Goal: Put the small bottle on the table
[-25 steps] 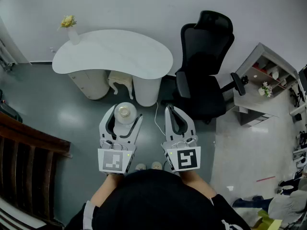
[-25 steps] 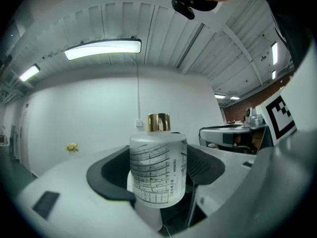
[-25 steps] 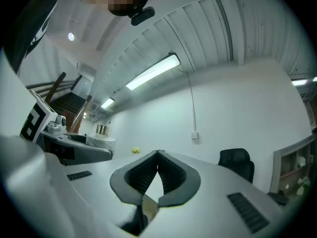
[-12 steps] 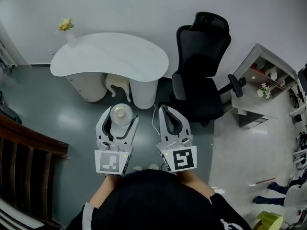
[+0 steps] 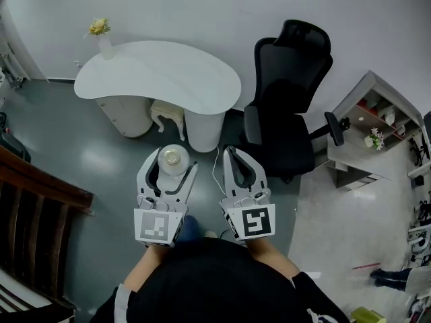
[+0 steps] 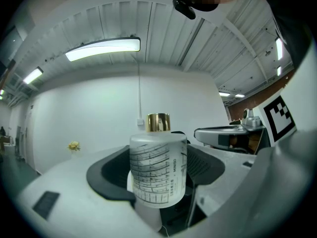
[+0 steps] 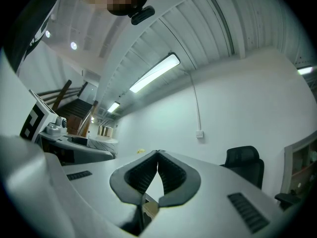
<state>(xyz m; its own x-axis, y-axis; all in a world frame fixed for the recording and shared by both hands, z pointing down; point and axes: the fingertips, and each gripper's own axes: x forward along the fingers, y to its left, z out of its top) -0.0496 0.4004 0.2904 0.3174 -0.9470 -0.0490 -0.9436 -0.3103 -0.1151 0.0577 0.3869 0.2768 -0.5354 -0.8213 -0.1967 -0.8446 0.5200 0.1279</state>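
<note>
Clamping the small bottle (image 6: 157, 170) upright between the black ribbed pads (image 6: 111, 175) of the left tool (image 5: 174, 170), squeezing across the middle of its round body. Carrying it in the air over the grey floor (image 5: 101, 160), on the near side of the white bench (image 5: 161, 73) and not yet above it. Holding the right tool (image 5: 234, 155) pinched shut on nothing, just right of the left one.

Looking like frosted glass or hard plastic: a squat cylinder with a smooth matt wall, thin printed lines and lettering, and a short shiny gold cap (image 6: 158, 122) on top. Probably feeling light but stiff, giving nothing under the pads, and likely breaking if dropped on that hard floor. Judging the smooth wall as slippery, so gripping at mid-height on the widest part, never by the narrow cap, and setting it down flat on its base.

Facing a smooth, pale, kidney-shaped bench top on rounded white pedestals, with a slim white vase of yellow flowers (image 5: 101, 36) at its far left end and, to its right, a black office chair (image 5: 289, 93).
</note>
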